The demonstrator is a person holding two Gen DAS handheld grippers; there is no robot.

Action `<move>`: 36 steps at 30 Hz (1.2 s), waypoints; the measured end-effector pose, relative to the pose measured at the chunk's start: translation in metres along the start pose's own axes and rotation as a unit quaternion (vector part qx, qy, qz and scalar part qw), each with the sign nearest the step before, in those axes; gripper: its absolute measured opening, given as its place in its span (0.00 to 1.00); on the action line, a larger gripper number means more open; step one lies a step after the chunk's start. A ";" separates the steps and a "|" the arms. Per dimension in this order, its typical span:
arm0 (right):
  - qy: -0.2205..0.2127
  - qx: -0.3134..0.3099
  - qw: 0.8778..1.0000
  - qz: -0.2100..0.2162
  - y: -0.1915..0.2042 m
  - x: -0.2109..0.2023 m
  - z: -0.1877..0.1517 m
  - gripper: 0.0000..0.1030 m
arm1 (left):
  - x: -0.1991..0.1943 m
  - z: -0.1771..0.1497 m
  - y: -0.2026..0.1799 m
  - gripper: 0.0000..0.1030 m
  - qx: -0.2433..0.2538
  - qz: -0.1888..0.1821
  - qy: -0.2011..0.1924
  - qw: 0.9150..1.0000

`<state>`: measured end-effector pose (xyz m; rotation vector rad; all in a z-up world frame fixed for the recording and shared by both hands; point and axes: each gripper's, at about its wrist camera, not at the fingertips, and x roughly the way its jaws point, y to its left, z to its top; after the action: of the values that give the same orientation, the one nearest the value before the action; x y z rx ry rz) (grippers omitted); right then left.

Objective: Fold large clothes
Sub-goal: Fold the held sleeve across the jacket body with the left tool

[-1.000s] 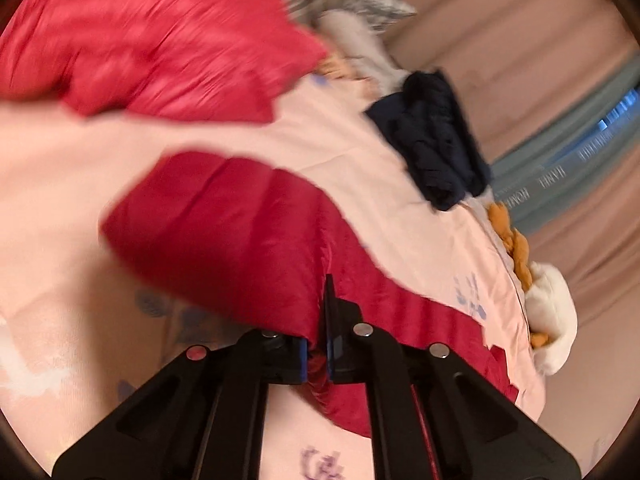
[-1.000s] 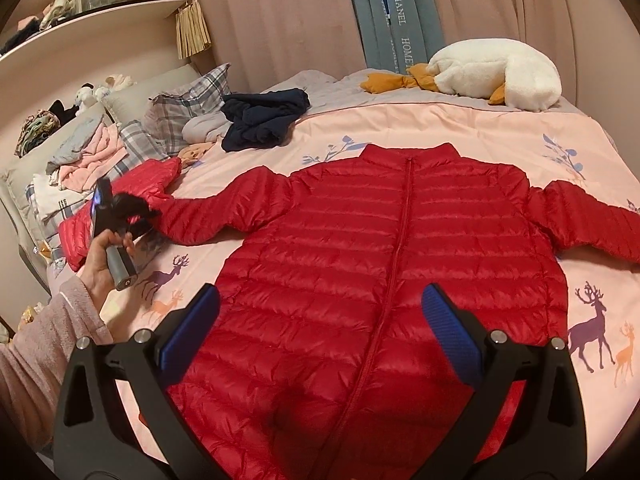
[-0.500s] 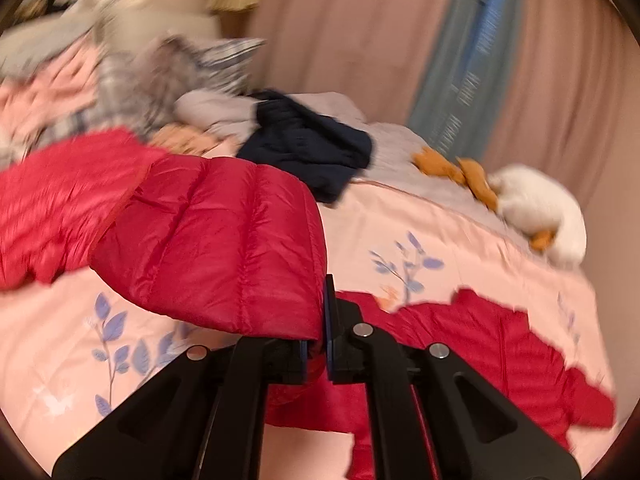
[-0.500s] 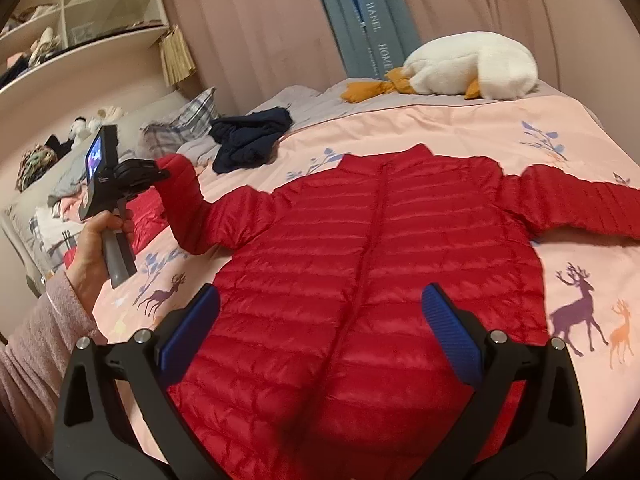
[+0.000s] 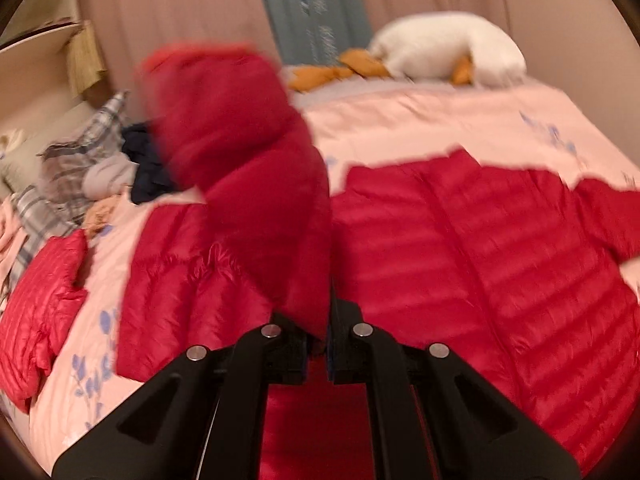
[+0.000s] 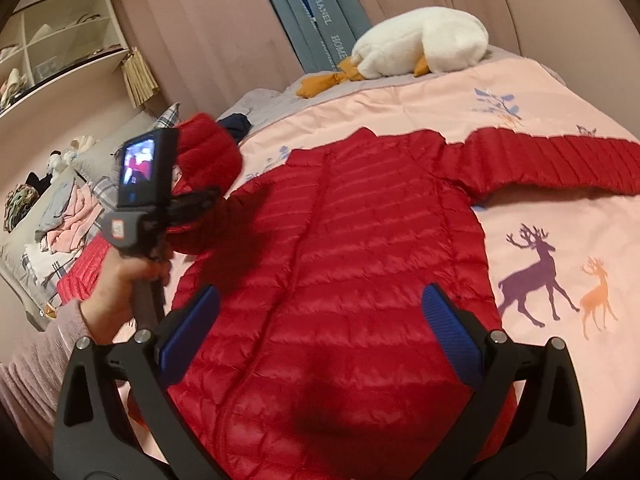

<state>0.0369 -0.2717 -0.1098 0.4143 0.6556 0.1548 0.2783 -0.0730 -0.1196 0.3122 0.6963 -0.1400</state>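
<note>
A red quilted puffer jacket (image 6: pixel 340 264) lies front up on the pink bed (image 6: pixel 560 232), also seen in the left wrist view (image 5: pixel 460 260). My left gripper (image 5: pixel 318 344) is shut on the jacket's left sleeve (image 5: pixel 248 184) and holds it lifted above the jacket's left side; in the right wrist view the gripper (image 6: pixel 200 200) and sleeve (image 6: pixel 208 152) stand at the left. The other sleeve (image 6: pixel 552 164) lies stretched out to the right. My right gripper (image 6: pixel 316 324) is open and empty above the jacket's lower body.
A second red garment (image 5: pixel 36 304) lies at the bed's left edge. A dark blue garment (image 5: pixel 146 168), plaid pillows (image 5: pixel 72 168) and piled clothes (image 6: pixel 68 216) sit at the far left. A white plush goose (image 6: pixel 420 44) lies at the head. Curtains (image 6: pixel 224 28) hang behind.
My left gripper has carried the sleeve up and rightward, toward the jacket's body. My right gripper has stayed open over the lower body, shifting a little.
</note>
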 end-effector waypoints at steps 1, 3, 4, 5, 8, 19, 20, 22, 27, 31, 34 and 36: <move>0.003 0.006 1.000 -0.001 -0.003 0.001 0.000 0.98 | 0.004 -0.003 -0.004 0.07 0.001 -0.007 0.007 1.000; 0.007 0.016 1.000 0.000 -0.011 0.003 0.000 0.98 | 0.013 -0.007 -0.016 0.09 -0.003 -0.036 0.032 0.999; 0.009 0.020 1.000 0.000 -0.014 0.004 0.000 0.98 | 0.015 -0.009 -0.017 0.13 -0.005 -0.044 0.038 0.998; 0.013 0.027 1.000 0.000 -0.018 0.006 0.000 0.98 | 0.017 -0.011 -0.021 0.19 -0.005 -0.053 0.044 0.998; 0.024 0.044 0.999 0.005 -0.027 0.011 0.007 0.98 | 0.016 -0.015 -0.023 0.65 -0.009 -0.082 0.053 0.995; 0.101 0.071 0.991 0.045 -0.035 0.082 0.061 0.98 | -0.041 -0.067 0.079 0.75 -0.183 -0.204 0.023 0.962; 0.109 0.075 0.989 0.058 -0.033 0.094 0.065 0.98 | -0.041 -0.070 0.091 0.75 -0.203 -0.209 0.020 0.956; 0.121 0.078 0.987 0.067 -0.029 0.114 0.072 0.98 | -0.042 -0.083 0.120 0.75 -0.258 -0.224 0.020 0.940; 0.145 0.062 0.987 0.026 -0.015 0.176 0.091 0.98 | -0.022 -0.106 0.178 0.75 -0.379 -0.291 0.023 0.878; 0.153 0.036 0.987 -0.027 -0.007 0.210 0.095 0.82 | 0.001 -0.112 0.182 0.75 -0.415 -0.340 0.039 0.843; 0.161 0.009 0.984 -0.074 -0.002 0.232 0.091 0.64 | 0.025 -0.107 0.172 0.75 -0.432 -0.375 0.050 0.819; 0.155 -0.013 0.983 -0.093 0.002 0.241 0.091 0.41 | 0.040 -0.100 0.165 0.75 -0.436 -0.383 0.056 0.812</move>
<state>0.2825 -0.2345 -0.1787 0.3035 0.9942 0.0496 0.2857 0.1143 -0.1792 -0.8810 0.9006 -0.5488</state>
